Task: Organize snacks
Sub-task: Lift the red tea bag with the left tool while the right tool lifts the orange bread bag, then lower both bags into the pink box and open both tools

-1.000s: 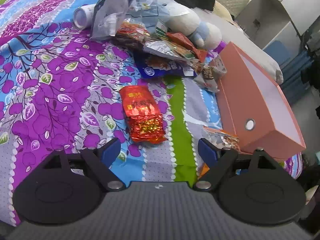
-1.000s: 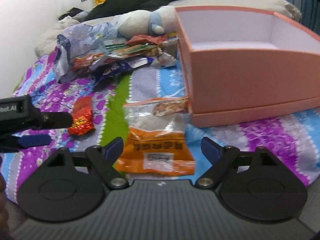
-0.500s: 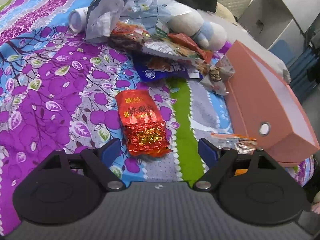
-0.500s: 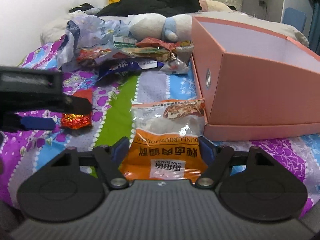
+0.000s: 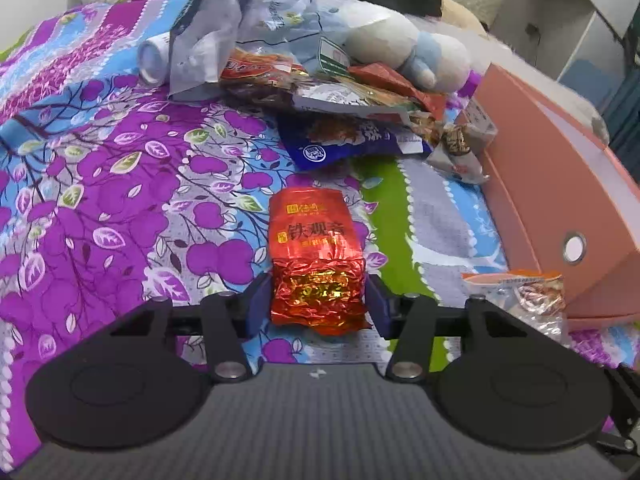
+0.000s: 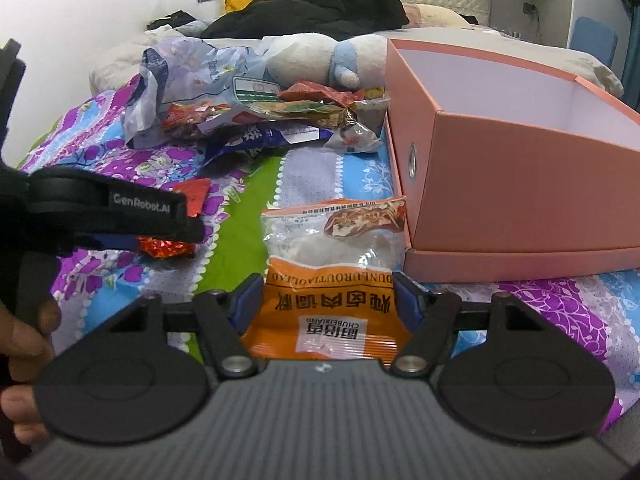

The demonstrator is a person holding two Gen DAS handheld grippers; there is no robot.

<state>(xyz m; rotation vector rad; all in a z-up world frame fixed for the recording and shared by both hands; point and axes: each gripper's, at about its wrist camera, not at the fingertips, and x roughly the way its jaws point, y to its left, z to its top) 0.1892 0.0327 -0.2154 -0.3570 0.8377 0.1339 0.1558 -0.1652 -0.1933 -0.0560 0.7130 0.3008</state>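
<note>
On the bed's purple floral bedspread (image 5: 120, 184), the left gripper (image 5: 318, 300) has both blue fingers (image 5: 256, 300) pressed against the sides of a red foil tea packet (image 5: 316, 256), clamping its crinkled near end while the printed end lies flat on the cover. Beyond it, toward the head of the bed, sits a heap of snack bags (image 5: 328, 92): a crumpled pale plastic bag (image 5: 212, 32) with a white tube (image 5: 154, 58) beside it, a dark blue packet (image 5: 340, 142) at the heap's near edge, and a white and blue plush toy (image 5: 404, 52) behind.

Further right, the right gripper (image 6: 325, 306) straddles an orange and clear snack pouch (image 6: 332, 264) lying near the foot edge of the bedspread. Its fingers (image 6: 404, 300) stand at the pouch's two sides, touching or nearly so; I cannot tell whether they actually pinch it. The pouch's far corner lies against the base of the open pink box (image 6: 520, 184), which stands along the bed's right edge, its white inside showing nothing in it. In this view the left gripper appears at the left edge over the red packet.
</note>
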